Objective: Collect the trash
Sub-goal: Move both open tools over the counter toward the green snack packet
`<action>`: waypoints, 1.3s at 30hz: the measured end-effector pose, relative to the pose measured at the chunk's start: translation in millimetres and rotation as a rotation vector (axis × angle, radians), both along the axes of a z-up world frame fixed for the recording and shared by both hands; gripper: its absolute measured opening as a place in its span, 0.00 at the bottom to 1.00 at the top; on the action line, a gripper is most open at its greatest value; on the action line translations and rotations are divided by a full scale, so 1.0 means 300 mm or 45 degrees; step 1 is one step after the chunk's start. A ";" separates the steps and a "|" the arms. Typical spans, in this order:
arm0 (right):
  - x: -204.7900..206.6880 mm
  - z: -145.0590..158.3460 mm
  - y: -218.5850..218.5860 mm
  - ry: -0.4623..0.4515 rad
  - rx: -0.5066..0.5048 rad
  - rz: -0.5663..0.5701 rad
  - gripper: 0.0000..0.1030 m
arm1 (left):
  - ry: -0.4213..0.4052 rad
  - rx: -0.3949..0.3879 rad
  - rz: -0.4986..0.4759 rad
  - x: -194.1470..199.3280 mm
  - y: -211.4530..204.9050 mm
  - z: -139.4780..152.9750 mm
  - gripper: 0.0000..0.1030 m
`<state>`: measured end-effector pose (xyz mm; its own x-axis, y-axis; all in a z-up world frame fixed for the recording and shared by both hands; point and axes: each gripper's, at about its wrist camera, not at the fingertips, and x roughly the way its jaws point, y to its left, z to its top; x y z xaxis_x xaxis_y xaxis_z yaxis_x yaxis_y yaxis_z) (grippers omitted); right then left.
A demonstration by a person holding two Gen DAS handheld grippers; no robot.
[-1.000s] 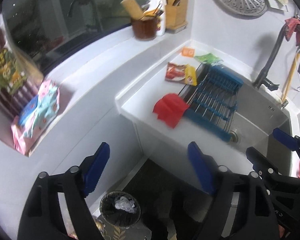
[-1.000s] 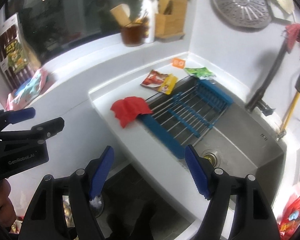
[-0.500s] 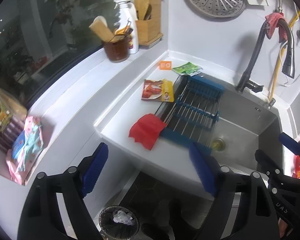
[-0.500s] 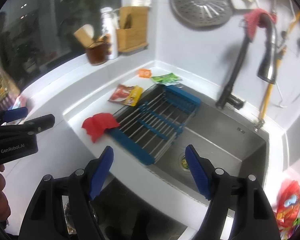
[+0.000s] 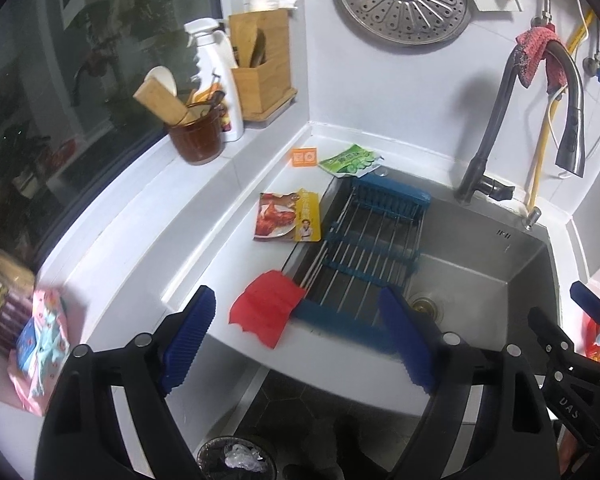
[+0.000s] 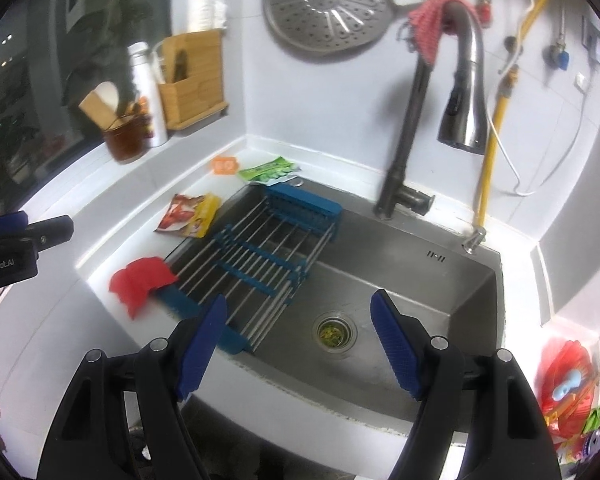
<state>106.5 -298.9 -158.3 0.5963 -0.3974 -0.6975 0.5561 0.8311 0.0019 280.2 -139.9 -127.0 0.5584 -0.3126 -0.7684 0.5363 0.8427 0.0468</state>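
Trash sat on the white counter left of the sink: we saw a red wrapper at the near end, its edge touching the blue drying rack that spanned the sink's left part. Farther back lay a red-and-yellow food packet, flat, just beside the rack. Near the corner we had a small orange packet and a green packet, close together, the green one at the rack's far end. Our left gripper hung above the counter edge with its jaws spread and nothing between them. Our right gripper was over the sink, above the drain, jaws also spread wide and empty. A black bin with a crumpled bit inside stood on the floor below the counter. We couldn't read the print on the packets. A pink pack lay on the window ledge at far left.
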 end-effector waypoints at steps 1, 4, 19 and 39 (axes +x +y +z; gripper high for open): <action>0.002 -0.001 -0.012 -0.003 0.003 -0.007 0.70 | -0.001 0.003 -0.004 0.005 -0.011 0.001 0.80; 0.008 -0.006 -0.047 -0.013 0.006 -0.028 0.70 | -0.007 0.012 -0.017 0.022 -0.049 0.004 0.80; 0.101 -0.021 -0.199 -0.044 0.017 -0.051 0.70 | -0.026 0.017 -0.020 0.112 -0.192 0.023 0.80; 0.476 -0.119 -0.394 -0.015 0.067 0.133 0.71 | 0.003 0.080 0.043 0.318 -0.359 -0.040 0.81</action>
<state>249.4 -417.2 -194.0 0.6409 -0.2956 -0.7084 0.4665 0.8829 0.0536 375.5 -247.7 -138.8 0.5657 -0.2449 -0.7874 0.5078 0.8558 0.0986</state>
